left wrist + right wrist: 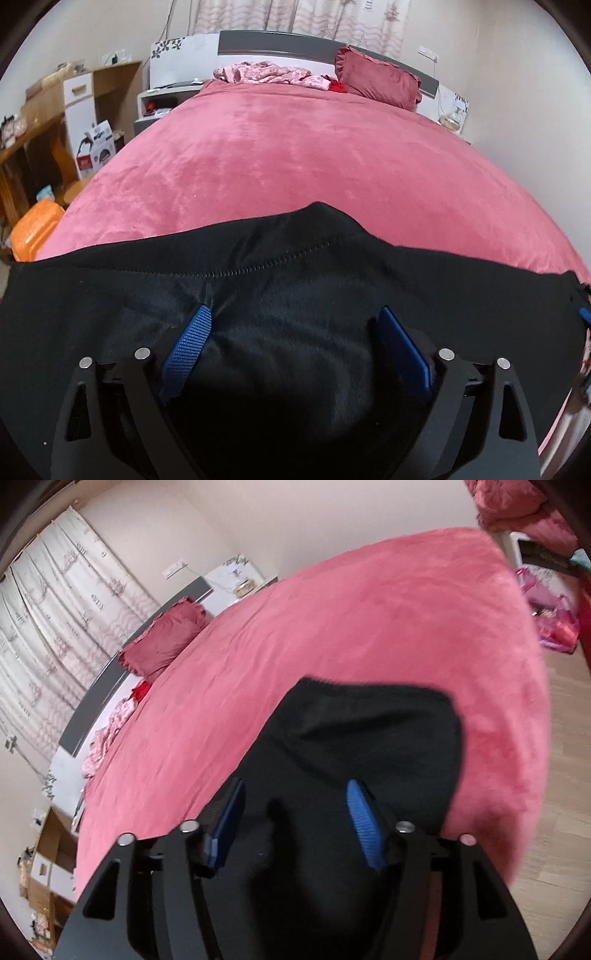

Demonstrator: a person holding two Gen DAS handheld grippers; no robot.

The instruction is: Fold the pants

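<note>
Black pants point(280, 280) lie across the near part of a pink bed point(295, 155), with a stitched seam running across them. My left gripper point(295, 314) is open, its blue pads point(192, 339) spread wide just above the black fabric. In the right wrist view the pants point(369, 723) end near the bed's right edge. My right gripper point(295, 790) is open over the fabric, with its blue pads point(364, 819) apart. Neither gripper holds anything.
A dark red pillow point(376, 77) and crumpled pink clothes point(266, 74) lie at the headboard. A wooden desk point(29, 140) and an orange bag point(35, 225) stand left of the bed. Wooden floor point(561, 775) lies beyond the bed's right edge.
</note>
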